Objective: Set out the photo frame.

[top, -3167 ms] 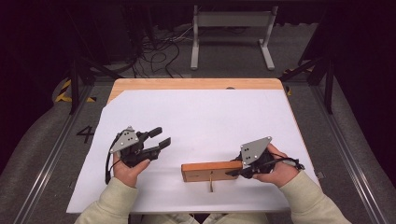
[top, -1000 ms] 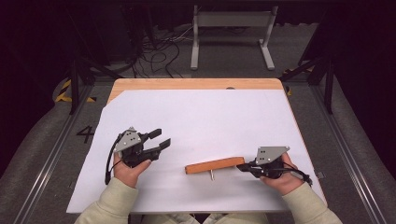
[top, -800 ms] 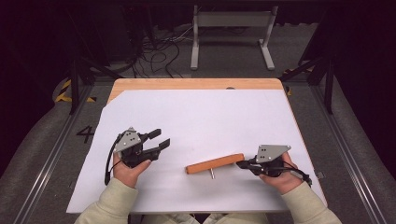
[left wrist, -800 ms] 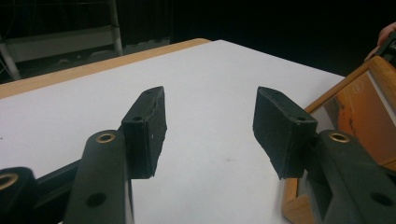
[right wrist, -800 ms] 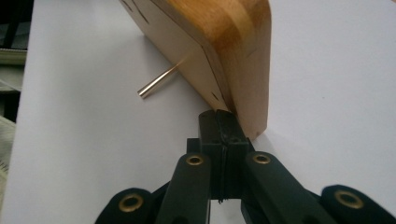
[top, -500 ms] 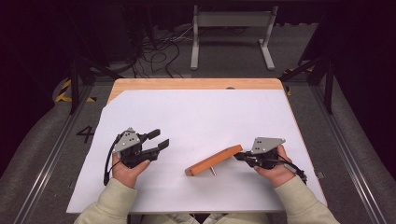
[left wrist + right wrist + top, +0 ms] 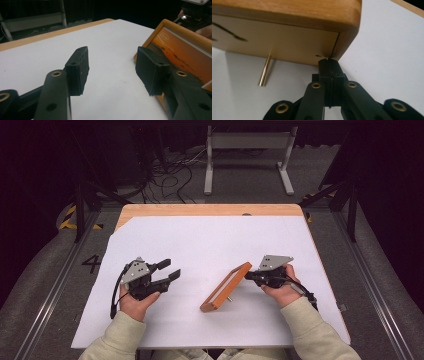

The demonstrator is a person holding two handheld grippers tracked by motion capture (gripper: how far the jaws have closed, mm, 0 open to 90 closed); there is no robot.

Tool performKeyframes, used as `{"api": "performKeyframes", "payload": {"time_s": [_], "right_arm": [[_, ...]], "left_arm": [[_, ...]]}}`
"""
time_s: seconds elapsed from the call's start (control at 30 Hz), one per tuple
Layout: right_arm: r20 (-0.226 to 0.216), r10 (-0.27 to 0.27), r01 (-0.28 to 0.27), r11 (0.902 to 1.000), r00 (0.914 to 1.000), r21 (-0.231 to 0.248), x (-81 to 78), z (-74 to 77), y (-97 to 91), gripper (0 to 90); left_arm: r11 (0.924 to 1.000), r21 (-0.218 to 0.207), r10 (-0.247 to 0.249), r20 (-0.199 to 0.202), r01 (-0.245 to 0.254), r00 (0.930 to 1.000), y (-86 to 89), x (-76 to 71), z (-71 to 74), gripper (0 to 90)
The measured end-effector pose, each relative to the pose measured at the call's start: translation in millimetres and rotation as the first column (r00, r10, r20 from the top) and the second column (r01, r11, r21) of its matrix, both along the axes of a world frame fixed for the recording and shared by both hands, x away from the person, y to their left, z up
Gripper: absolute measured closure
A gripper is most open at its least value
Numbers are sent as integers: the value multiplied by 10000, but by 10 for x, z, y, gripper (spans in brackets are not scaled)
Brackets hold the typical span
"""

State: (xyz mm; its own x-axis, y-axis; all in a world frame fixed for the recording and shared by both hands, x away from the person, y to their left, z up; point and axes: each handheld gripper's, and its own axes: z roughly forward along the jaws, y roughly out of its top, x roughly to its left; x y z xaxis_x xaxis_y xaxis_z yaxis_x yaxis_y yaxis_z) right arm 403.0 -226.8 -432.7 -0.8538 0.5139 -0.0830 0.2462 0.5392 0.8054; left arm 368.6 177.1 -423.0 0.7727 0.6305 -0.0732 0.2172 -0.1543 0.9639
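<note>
White sheet (image 7: 200,245) is covering the tabletop (image 7: 210,210). Picture frame (image 7: 226,286) is standing right of centre, its brass peg (image 7: 264,71) touching the sheet. Right hand-held gripper (image 7: 250,276), pressed together, is touching its far corner; left hand-held gripper (image 7: 170,270) is resting spread, well apart. Since earlier, the frame is angling diagonally.

I see a picture frame (image 7: 226,286) of smooth, pale varnished wood with rounded edges; its back panel (image 7: 274,42) looks like matt cardboard, propped by a shiny brass peg (image 7: 264,71). My tongs (image 7: 112,71) are matt black plastic with brass rivets. A matt white paper sheet (image 7: 210,245) covers the wooden bench (image 7: 210,210).
</note>
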Motion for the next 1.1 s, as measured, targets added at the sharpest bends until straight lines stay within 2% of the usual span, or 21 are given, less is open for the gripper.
{"api": "performKeyframes", "payload": {"time_s": [0.2, 0.53, 0.87, 0.97, 1.1], "right_arm": [[-101, -68, 69, 9999, 9999, 141, 148, -7, 111, 900], [-439, 144, -134, 9996, 9989, 238, 392, -17, 360, 900], [-660, 980, -967, 9951, 9930, 223, 622, -45, 738, 900], [-711, 1240, -1230, 9922, 9897, 180, 650, -63, 831, 900], [-766, 1468, -1444, 9889, 9862, 356, 661, -72, 887, 900]], "left_arm": [[9999, 106, -10, -203, 13, 9998, -10, 8, -16, 430], [9999, 157, 22, -205, -19, 9998, -1, 9, -19, 429], [9998, 181, 50, -304, -44, 9995, 9, 20, -33, 428], [9997, 227, 46, -304, -39, 9995, 16, 17, -29, 427], [9997, 258, 41, -314, -33, 9995, 14, 17, -33, 427]]}}
